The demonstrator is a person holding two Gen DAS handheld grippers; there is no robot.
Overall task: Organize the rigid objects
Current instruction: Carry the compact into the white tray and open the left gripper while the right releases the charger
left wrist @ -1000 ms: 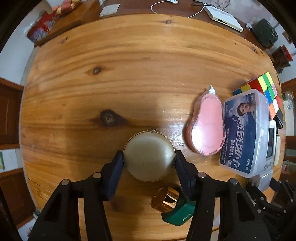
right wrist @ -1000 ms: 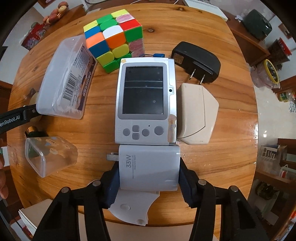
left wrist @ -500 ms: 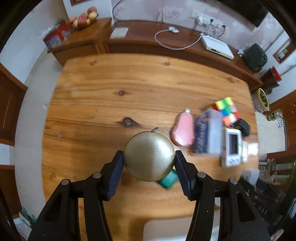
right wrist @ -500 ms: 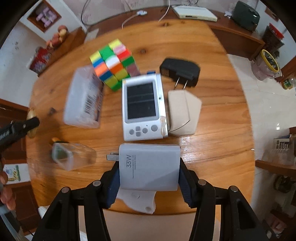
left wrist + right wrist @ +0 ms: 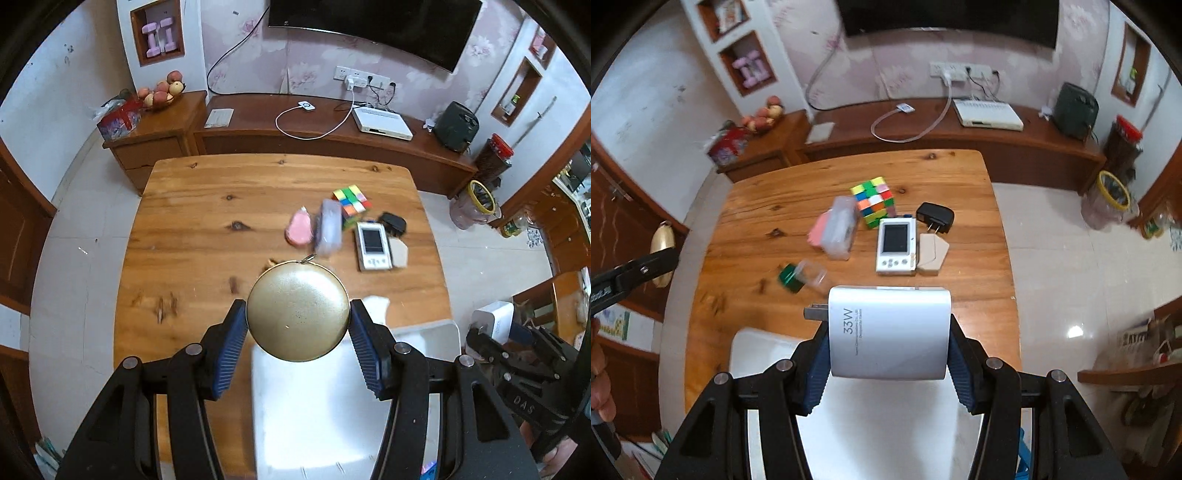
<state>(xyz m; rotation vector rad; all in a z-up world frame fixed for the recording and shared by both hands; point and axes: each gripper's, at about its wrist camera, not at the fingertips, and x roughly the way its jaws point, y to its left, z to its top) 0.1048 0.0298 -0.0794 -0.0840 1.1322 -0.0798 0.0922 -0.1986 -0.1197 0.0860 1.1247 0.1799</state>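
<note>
The left claw is clamped on a round gold tin, its blue pads pressed to the tin's opposite edges so the flat face looks up at the camera; gripping across the widest part probably keeps a smooth disc from slipping. It hangs well above the wooden bench, over the near edge and the white chair seat below.

On the bench, taking the white handheld device as landmark: left of it lie a pink case and a clear plastic box side by side, and nearer the camera on that side a green item beside a small clear container. Behind it sits the colour cube; behind and to its right a black plug adapter; touching its right side a beige block. These look already grouped.

The right claw grips a white 33W charger by its two side faces, prongs pointing left, also raised above the near edge in front of the device. Both pieces seem lifted clear to be carried to a place in the group.
</note>
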